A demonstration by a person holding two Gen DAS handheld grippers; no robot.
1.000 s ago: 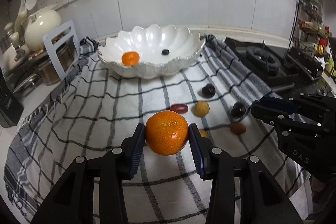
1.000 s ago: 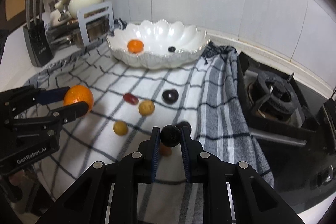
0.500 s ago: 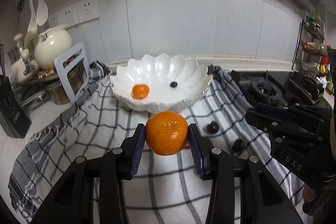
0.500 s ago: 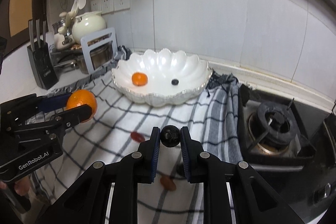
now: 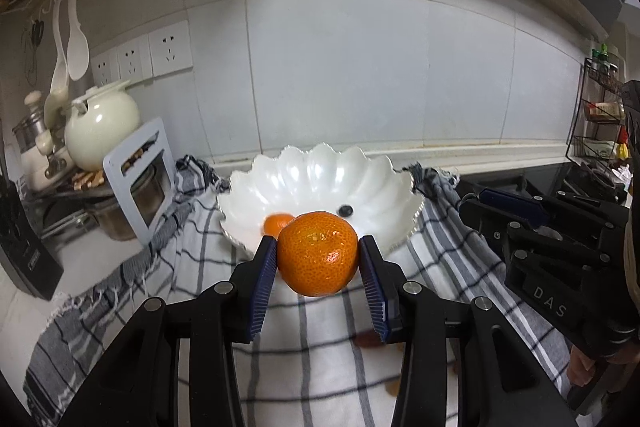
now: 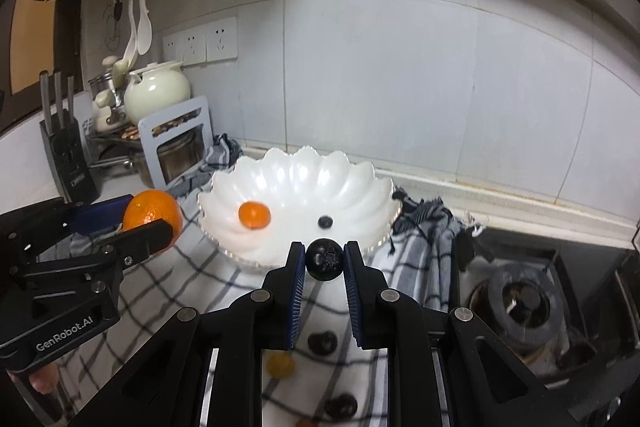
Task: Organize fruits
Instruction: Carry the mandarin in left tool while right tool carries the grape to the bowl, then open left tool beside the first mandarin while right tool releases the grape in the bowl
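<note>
**Q:** Between your left claw's fingers, what is there?

**Me:** Between the blue pads of my left gripper [image 5: 319,259] sits a mandarin [image 5: 317,253], squeezed at its widest part. My right gripper [image 6: 324,261] is closed on a small dark fruit [image 6: 324,259], likewise at its middle. Both hang above the cloth, just short of the scalloped white bowl [image 6: 296,169] ahead.

**Q:** How would you finish this step well?

**Me:** I judge each fruit should travel forward past the near rim, drop low inside, then be let go gently so it doesn't bounce or roll out. A smaller orange fruit [image 6: 254,215] and a dark berry [image 6: 325,222] already lie in the bowl, ahead of my claws, so I'd aim beside them. My two claws are near each other; one at a time seems safer.

**Q:** And around you?

**Me:** Beneath my claws lies a checked grey-and-white cloth [image 5: 320,359] with more small fruits [image 6: 322,342] on it. Right of my right claw is a gas burner [image 6: 520,301]. Far left stand a cream teapot [image 6: 157,91] and a knife block [image 6: 66,151]; white wall tiles [image 5: 360,67] face me.
</note>
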